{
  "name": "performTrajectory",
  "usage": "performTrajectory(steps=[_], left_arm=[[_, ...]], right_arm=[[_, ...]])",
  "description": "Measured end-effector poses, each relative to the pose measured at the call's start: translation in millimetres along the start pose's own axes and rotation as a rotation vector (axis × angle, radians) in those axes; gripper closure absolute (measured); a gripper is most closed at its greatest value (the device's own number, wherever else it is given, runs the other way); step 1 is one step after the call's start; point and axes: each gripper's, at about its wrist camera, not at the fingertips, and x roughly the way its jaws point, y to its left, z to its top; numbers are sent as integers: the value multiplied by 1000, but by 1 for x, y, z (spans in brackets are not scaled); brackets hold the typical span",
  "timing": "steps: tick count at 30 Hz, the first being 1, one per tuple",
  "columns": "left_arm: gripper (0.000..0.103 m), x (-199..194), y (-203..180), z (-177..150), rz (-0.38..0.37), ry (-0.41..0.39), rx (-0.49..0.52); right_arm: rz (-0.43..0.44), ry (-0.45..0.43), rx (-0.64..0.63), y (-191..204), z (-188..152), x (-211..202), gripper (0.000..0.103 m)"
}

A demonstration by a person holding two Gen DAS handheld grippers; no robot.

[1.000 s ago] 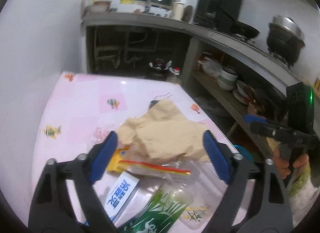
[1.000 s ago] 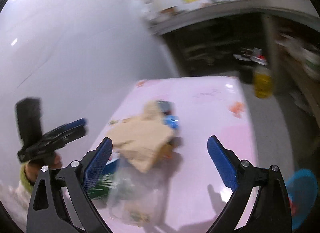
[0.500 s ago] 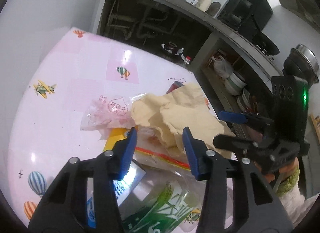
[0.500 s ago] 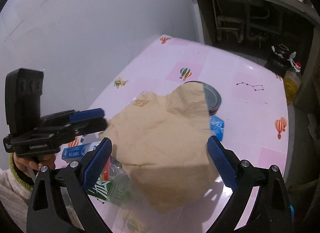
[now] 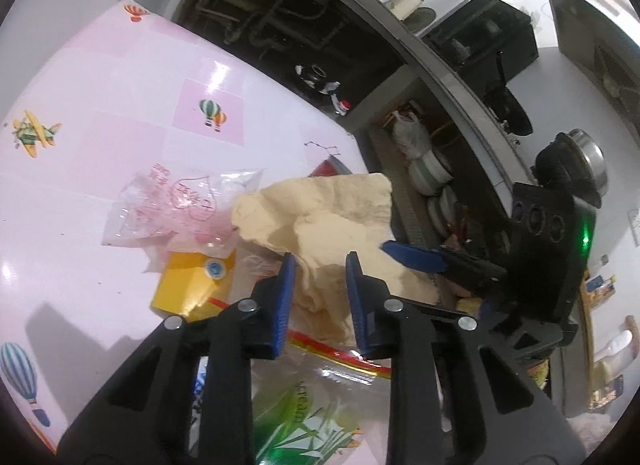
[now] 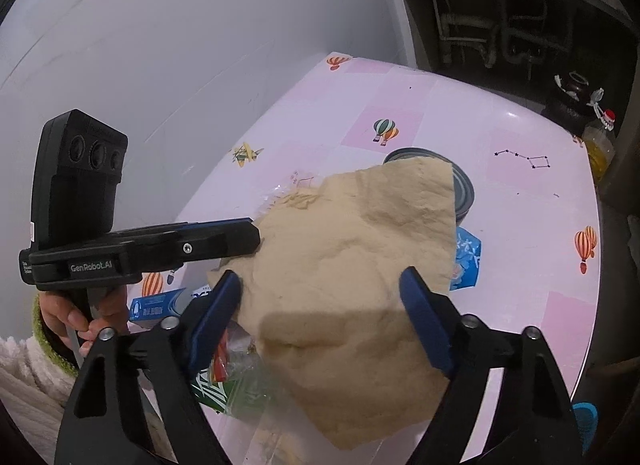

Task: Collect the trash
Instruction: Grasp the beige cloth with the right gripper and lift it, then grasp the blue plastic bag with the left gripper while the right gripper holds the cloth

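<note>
Now | left gripper (image 5: 320,261) fingers closing around crumpled paper (image 5: 316,221) | right gripper (image 6: 320,285) fingers closing, paper between

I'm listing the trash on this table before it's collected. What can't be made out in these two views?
- Round grey item: right wrist view, mostly under the tan paper.
- Blue pack: paper covers its left part.
- Green packet: left wrist view, cut by the left tool and the bottom edge.

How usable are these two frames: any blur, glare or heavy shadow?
Left wrist view: sharp, fisheye-bent edges, glare spots on the glossy pink tablecloth, gripper shadow at lower left. Right wrist view: sharp; a shadow falls across the crumpled tan paper, and the white wall is evenly lit.
</note>
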Motion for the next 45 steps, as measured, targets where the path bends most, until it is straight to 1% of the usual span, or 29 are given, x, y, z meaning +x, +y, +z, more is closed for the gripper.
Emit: performTrajectory(steps=[7, 9, 10, 12, 13, 15, 16, 18, 21, 23, 25, 27, 29, 30, 32, 36, 38, 41, 44, 45], left_arm=[[81, 5, 3, 4, -95, 12, -40], [81, 4, 2, 5, -110, 4, -48], [81, 4, 2, 6, -111, -3, -46], [81, 0, 1, 6, -116, -19, -39], [81, -2, 0, 6, -120, -28, -38], [81, -7, 0, 7, -121, -44, -35], [81, -9, 0, 8, -119, -52, -32], [81, -16, -2, 8, -112, -77, -22], [81, -28, -4, 9, -98, -119, -5], [81, -36, -6, 10, -86, -142, 9], [77, -45, -8, 10, -69, -173, 23], [70, -52, -9, 11, -49, -195, 33], [67, -58, -10, 9, -37, -212, 44], [65, -61, -10, 9, -31, -219, 49], [63, -65, -12, 7, -16, -225, 61], [58, -67, -17, 3, -1, -220, 96], [54, -69, -23, -2, 12, -217, 138], [45, -72, -37, -11, 41, -211, 246], [35, -72, -55, -25, 80, -185, 399], [32, -70, -63, -32, 104, -167, 476]], right_arm=[[7, 13, 3, 0, 1, 5, 42], [11, 16, 3, 0, 2, 5, 49], [14, 17, 3, 0, 2, 5, 51], [11, 20, 4, -1, 2, 5, 60], [10, 20, 4, -1, 2, 5, 63], [12, 19, 9, -1, 2, 4, 74], [17, 18, 11, -1, 2, 4, 77], [22, 10, 14, -1, 2, 2, 90], [28, -12, 26, -1, 2, -3, 96], [33, -37, 36, -1, 1, -9, 98], [39, -70, 45, -1, 2, -18, 98], [42, -100, 58, -2, 3, -26, 98], [39, -127, 70, -2, 4, -34, 98], [38, -149, 78, -3, 4, -40, 98], [39, -180, 90, -5, 6, -49, 99], [38, -245, 114, -7, 5, -70, 99], [33, -285, 127, -9, 3, -85, 99], [26, -339, 149, -12, -2, -109, 99], [11, -380, 167, -19, -10, -129, 99], [4, -396, 174, -21, -17, -137, 99]])
